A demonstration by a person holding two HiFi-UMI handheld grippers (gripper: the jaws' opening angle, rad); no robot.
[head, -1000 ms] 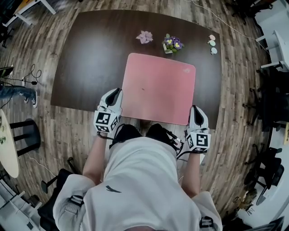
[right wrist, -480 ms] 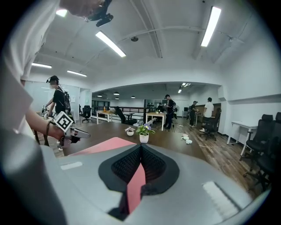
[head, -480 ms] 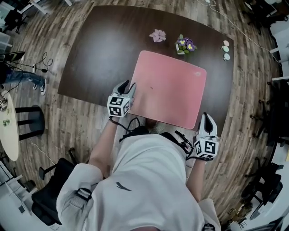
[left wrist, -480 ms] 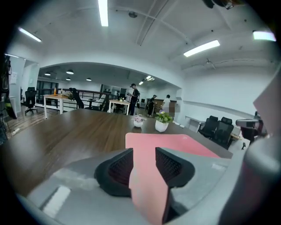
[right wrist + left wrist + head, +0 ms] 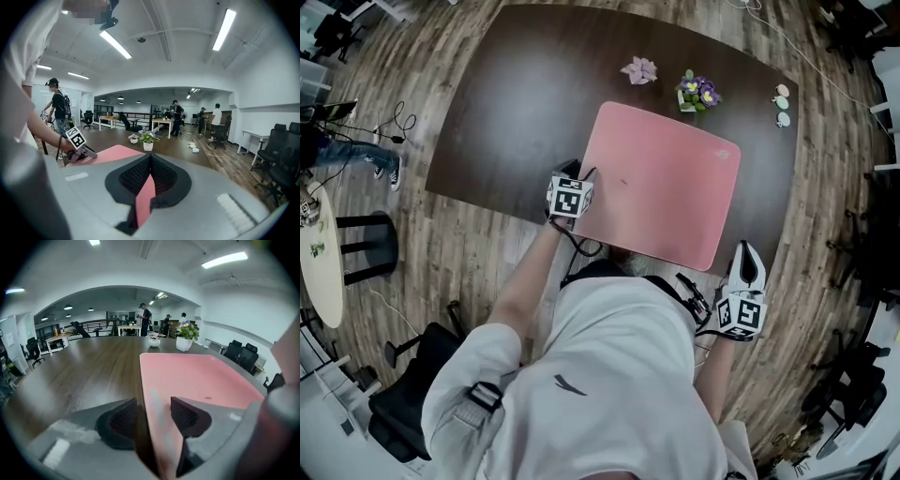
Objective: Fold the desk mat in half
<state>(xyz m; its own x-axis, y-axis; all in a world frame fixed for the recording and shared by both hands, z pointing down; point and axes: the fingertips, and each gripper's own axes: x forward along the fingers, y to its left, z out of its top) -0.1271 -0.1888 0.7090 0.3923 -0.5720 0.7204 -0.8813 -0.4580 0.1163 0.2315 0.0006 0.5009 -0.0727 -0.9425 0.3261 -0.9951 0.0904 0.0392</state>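
A dark brown table [image 5: 516, 103] stands on a wood-plank floor [image 5: 459, 272] in a white-walled open office, with ceiling strip lights [image 5: 224, 28], black office chairs [image 5: 281, 159] at the right and pale desks [image 5: 161, 123] beyond.

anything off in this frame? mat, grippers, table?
Nothing spilled or damaged. One oddity: the desk mat is gripped on one side only. The right gripper is shut on its near right corner, while the left gripper has its jaws opening around the left edge, pads off it. The mat lies flat, unfolded.

potted flowers [image 5: 697, 92], paper flower [image 5: 639, 69], dark table [image 5: 516, 103]
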